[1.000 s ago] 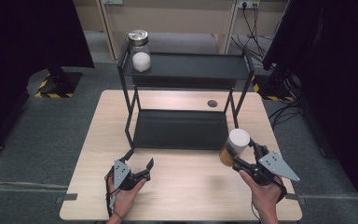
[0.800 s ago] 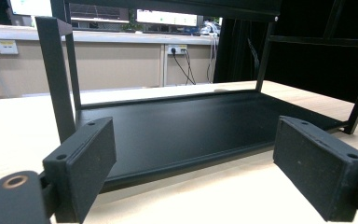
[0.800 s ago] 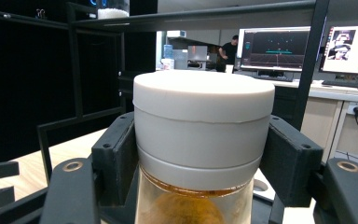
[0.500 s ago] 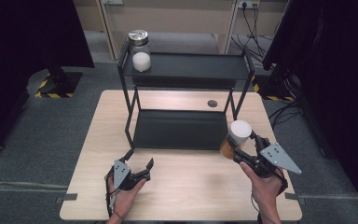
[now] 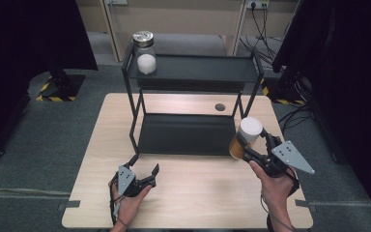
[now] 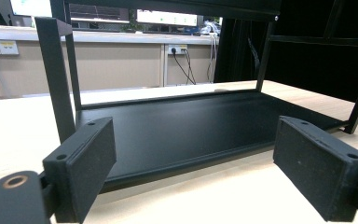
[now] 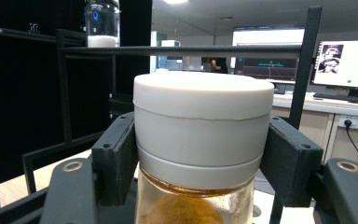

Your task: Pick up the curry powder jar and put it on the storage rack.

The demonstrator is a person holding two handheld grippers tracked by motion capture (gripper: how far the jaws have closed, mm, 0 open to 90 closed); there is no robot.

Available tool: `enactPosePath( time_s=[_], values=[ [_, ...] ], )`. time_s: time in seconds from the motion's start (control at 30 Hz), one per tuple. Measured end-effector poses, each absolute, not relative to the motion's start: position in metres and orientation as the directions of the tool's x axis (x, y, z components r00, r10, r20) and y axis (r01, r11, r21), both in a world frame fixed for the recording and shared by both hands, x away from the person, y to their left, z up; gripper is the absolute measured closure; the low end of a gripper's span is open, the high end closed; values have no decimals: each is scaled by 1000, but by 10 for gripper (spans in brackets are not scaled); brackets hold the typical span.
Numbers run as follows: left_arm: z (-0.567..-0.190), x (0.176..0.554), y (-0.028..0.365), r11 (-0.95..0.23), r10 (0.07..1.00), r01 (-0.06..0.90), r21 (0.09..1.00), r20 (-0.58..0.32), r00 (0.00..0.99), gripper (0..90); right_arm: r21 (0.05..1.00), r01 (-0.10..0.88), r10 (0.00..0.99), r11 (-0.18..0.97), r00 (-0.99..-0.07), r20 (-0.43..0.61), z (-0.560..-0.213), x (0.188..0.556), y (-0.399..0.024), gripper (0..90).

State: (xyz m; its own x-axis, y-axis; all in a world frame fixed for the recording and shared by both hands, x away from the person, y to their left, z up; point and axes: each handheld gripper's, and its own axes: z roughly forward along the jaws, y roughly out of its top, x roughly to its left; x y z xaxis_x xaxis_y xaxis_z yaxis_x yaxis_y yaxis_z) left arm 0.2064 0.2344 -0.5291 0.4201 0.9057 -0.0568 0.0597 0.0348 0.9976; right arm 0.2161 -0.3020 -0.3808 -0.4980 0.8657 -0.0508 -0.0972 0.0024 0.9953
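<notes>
A white-lidded jar (image 5: 245, 137) holding amber-brown contents is sitting clamped by its lid in the right gripper (image 5: 251, 145), lifted above the table's (image 5: 198, 193) right side, just beside the black shelf rack (image 5: 188, 72). A glass jar (image 5: 145, 53) with white powder is standing on the rack's top left. The left gripper (image 5: 142, 170) is resting spread and empty, near left.

Left gripper (image 5: 142, 174): mine, black body, grey plate on top with small dark holes.
Left pads (image 6: 91, 161): blocky, matte black, a screw recess at each top corner; brass-ringed hole on the arm near left.
Right gripper (image 5: 245, 145): black frame, grey three-cornered plate with dots.
Right pads (image 7: 116, 158): black slabs, small screw holes; metal-ringed holes on both arms.
Cables: thin, black, trailing along each wrist.
Sleeves: forearms bare.
</notes>
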Motion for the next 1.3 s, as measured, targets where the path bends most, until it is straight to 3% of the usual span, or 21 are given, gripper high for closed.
enactPosePath(
  time_s=[1.3],
  values=[
    [-529, 206, 234, 30, 906, 60, 998, -53, 419, 125, 993, -119, 881, -23, -471, -36, -355, 237, -294, 343]
  ],
)
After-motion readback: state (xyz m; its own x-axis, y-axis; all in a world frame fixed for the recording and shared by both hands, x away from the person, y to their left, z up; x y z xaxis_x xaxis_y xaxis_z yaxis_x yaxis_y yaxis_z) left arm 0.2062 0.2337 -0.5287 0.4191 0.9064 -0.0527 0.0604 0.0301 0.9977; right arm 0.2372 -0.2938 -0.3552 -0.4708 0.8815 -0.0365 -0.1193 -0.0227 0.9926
